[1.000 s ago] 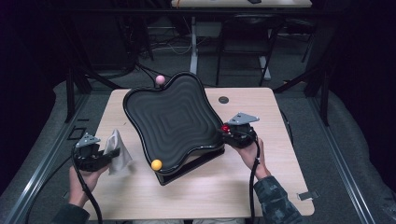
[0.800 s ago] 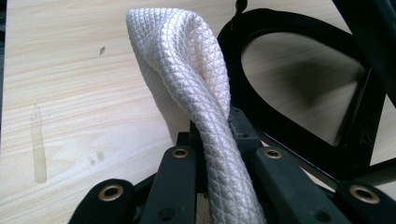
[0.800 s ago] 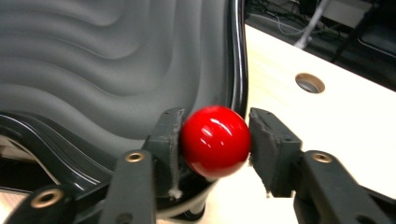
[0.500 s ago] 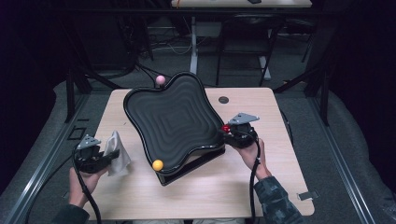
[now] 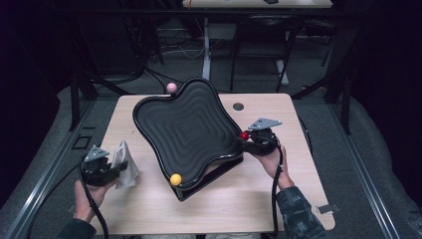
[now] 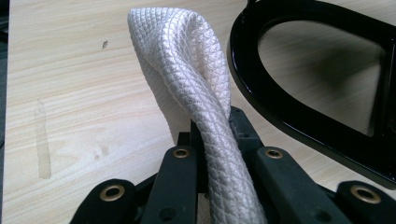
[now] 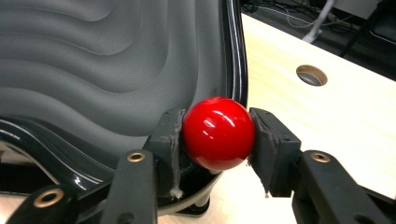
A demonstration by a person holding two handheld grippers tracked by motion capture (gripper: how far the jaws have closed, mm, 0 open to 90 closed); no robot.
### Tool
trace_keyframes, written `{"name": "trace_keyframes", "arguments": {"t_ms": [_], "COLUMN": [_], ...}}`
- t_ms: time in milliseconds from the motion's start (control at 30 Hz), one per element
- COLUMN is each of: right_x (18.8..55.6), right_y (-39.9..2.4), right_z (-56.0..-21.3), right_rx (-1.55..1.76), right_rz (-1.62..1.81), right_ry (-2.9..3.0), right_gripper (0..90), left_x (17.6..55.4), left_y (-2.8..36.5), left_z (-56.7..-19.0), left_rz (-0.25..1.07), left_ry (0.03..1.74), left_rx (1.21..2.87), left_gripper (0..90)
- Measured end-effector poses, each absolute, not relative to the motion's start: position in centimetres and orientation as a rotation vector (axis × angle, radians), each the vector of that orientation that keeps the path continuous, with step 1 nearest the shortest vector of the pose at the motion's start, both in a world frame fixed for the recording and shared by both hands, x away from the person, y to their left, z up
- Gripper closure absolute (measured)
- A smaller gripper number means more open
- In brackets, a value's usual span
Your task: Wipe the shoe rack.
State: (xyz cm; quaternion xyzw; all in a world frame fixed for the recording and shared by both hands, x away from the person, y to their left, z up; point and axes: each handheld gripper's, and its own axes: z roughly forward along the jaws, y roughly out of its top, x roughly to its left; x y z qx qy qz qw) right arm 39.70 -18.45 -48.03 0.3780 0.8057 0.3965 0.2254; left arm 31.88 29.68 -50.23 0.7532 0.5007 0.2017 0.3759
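The black wavy tray (image 5: 186,129) is taking the middle of the table (image 5: 239,204) and is blocking the way across. Bare wood is lying open along the near edge and at the far right corner, around a small round hole (image 5: 238,106). A white cloth (image 5: 124,164) is standing near the left edge.

A tray (image 5: 186,132) is set tilted at the middle of the table (image 5: 298,194). A ball (image 5: 175,179) is lodged at its near edge, another ball (image 5: 171,87) at its far edge. A cloth (image 5: 124,164) is placed to its left, a third ball (image 5: 245,135) at its right edge.
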Motion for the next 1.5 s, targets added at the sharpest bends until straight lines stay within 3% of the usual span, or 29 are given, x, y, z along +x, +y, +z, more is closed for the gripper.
{"name": "trace_keyframes", "arguments": {"t_ms": [733,1133,1500], "right_x": [40.4,40.0,40.0], "right_y": [-18.7,-18.5,-18.6], "right_z": [-48.5,-48.2,-48.3], "right_rx": [1.092,1.140,1.140], "right_rz": [1.105,1.123,1.133], "right_ry": [2.189,2.144,2.133], "right_gripper": [59.3,59.8,59.9], "left_x": [33.2,35.0,35.8], "left_y": [27.6,23.9,21.2], "left_z": [-51.2,-53.1,-56.0], "left_rz": [0.592,0.553,0.431], "left_ry": [1.230,1.136,1.124], "left_rx": [1.932,1.951,1.993], "left_gripper": [82.9,82.9,82.9]}}
